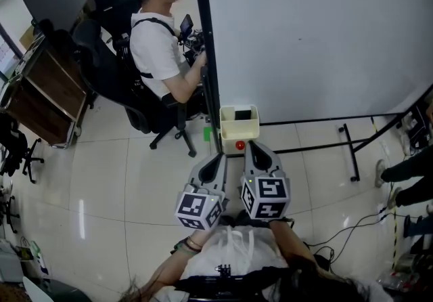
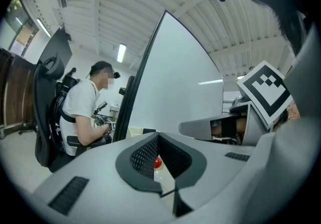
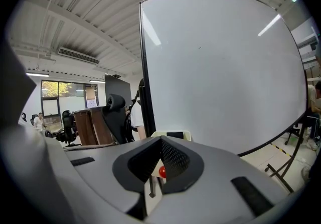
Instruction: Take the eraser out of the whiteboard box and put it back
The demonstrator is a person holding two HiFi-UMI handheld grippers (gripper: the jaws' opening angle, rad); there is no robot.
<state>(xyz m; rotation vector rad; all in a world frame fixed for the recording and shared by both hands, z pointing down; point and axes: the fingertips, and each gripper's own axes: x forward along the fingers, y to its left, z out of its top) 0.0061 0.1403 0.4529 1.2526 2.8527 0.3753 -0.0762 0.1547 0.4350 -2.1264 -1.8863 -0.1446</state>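
A cream whiteboard box (image 1: 239, 133) hangs at the lower left corner of the whiteboard (image 1: 318, 30), with a dark eraser (image 1: 242, 115) lying inside it and a red knob (image 1: 239, 145) on its front. My left gripper (image 1: 220, 157) and right gripper (image 1: 249, 146) point at the box side by side, just short of it. Both are shut with nothing between their jaws. In the left gripper view the left gripper (image 2: 159, 158) frames the red knob (image 2: 158, 162), and the box (image 2: 135, 131) shows above. In the right gripper view the right gripper (image 3: 160, 166) frames the knob (image 3: 162, 172), with the box (image 3: 161, 134) and eraser (image 3: 175, 135) beyond.
A person (image 1: 159, 43) sits on an office chair (image 1: 115, 70) left of the whiteboard's black post (image 1: 206, 57). The stand's legs (image 1: 352, 152) run over the tiled floor to the right. A wooden cabinet (image 1: 47, 91) stands far left, and cables (image 1: 352, 226) lie at the right.
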